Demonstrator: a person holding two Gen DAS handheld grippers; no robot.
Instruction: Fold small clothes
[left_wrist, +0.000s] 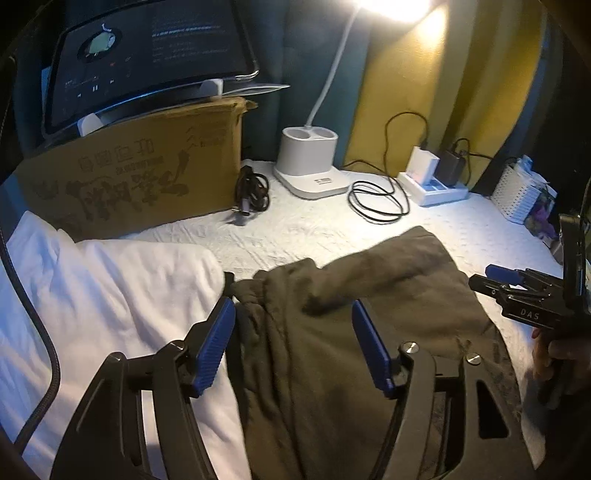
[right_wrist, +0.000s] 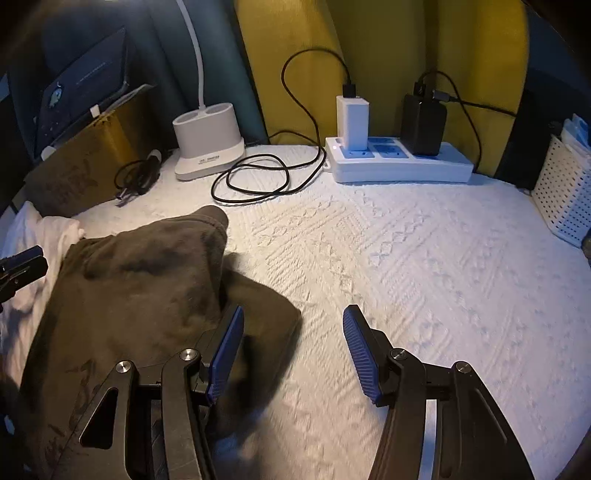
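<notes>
Both tongs (left_wrist: 293, 345) (right_wrist: 293, 352) agape over the olive garment (left_wrist: 369, 332)

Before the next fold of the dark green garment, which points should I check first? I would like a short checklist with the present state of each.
1. Left gripper jaws open, nothing pinched: ok.
2. Right gripper jaws open, nothing pinched: ok.
3. Dark green garment lying flat: not ok, one flap is bunched and raised.
4. Garment clear of the white cloth: not ok, its edge lies on it.
5. Black cable away from the garment: ok, it lies apart.
6. Garment's near edge aligned: cannot tell, the grippers hide it.
</notes>
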